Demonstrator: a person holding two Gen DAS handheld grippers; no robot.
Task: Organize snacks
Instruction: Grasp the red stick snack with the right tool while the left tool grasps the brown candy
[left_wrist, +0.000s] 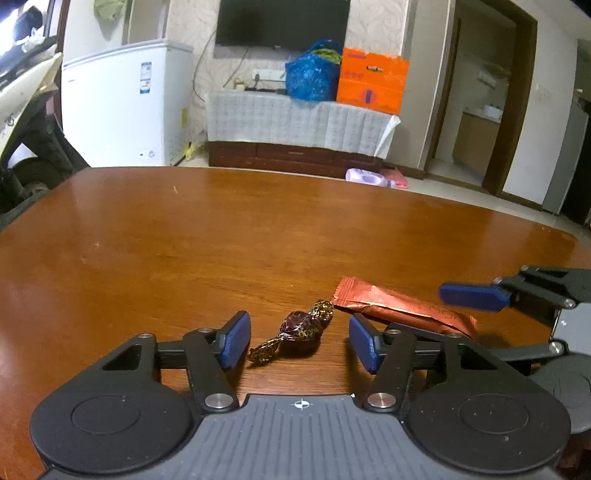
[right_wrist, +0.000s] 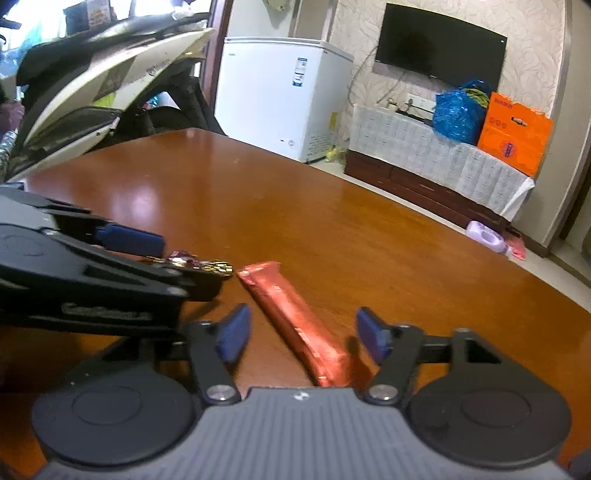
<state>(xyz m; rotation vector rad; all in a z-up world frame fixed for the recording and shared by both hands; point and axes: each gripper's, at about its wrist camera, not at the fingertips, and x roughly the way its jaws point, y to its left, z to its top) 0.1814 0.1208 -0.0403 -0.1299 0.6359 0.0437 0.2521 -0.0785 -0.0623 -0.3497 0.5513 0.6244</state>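
Observation:
A dark foil-wrapped candy (left_wrist: 301, 330) with twisted gold ends lies on the brown wooden table (left_wrist: 221, 229). It sits between the blue pads of my left gripper (left_wrist: 298, 336), which stands open with neither pad touching it. Just right of it lies a long red snack bar (left_wrist: 399, 304). In the right wrist view the bar (right_wrist: 284, 306) runs lengthwise between the fingers of my right gripper (right_wrist: 303, 332). That gripper is open too, with a gap on both sides of the bar. My left gripper (right_wrist: 177, 264) shows at the left there, around the candy (right_wrist: 207, 265).
The two grippers stand close side by side, one right-gripper pad (left_wrist: 469, 295) hovering over the bar. The table's far edge curves ahead. Beyond it are a parked scooter (right_wrist: 92, 85), a white freezer (left_wrist: 122, 107) and a low cabinet (left_wrist: 295, 125) with a blue bag and orange box.

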